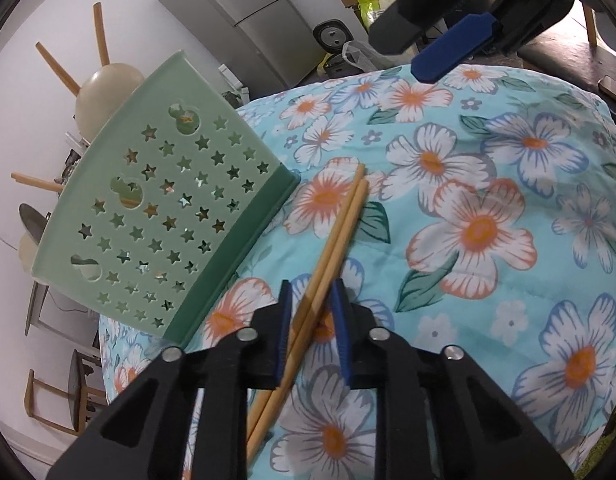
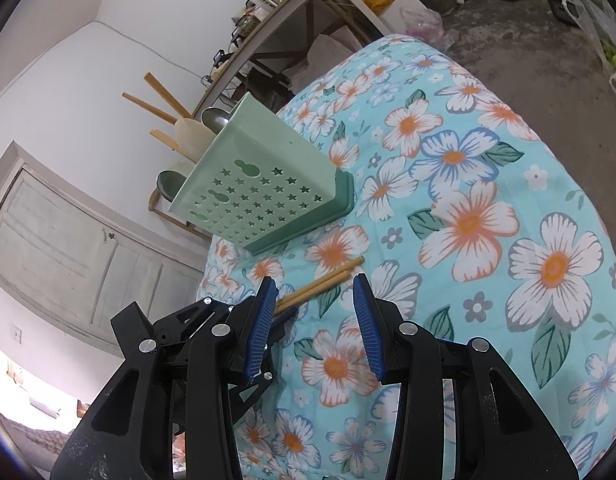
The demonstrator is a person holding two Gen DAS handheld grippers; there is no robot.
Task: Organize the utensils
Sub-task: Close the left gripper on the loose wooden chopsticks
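Two light wooden chopsticks point(image 1: 340, 228) lie side by side on the floral turquoise cloth point(image 1: 488, 300), just beside the pale green star-punched utensil holder point(image 1: 164, 216) near its edge. My left gripper point(image 1: 311, 322) straddles them, fingers parted, not yet clamping; my right gripper point(image 2: 316, 320) hangs open above, spare.

A pair of light wooden chopsticks point(image 1: 332, 248) lies side by side, touching along their length, on the flower-patterned cloth. Near them stands a pale green utensil holder point(image 1: 156, 216) with star-shaped holes and a darker green base, upright on the same cloth. From its top stick several wooden handles point(image 2: 160, 100) and pale spoon bowls point(image 2: 192, 132).
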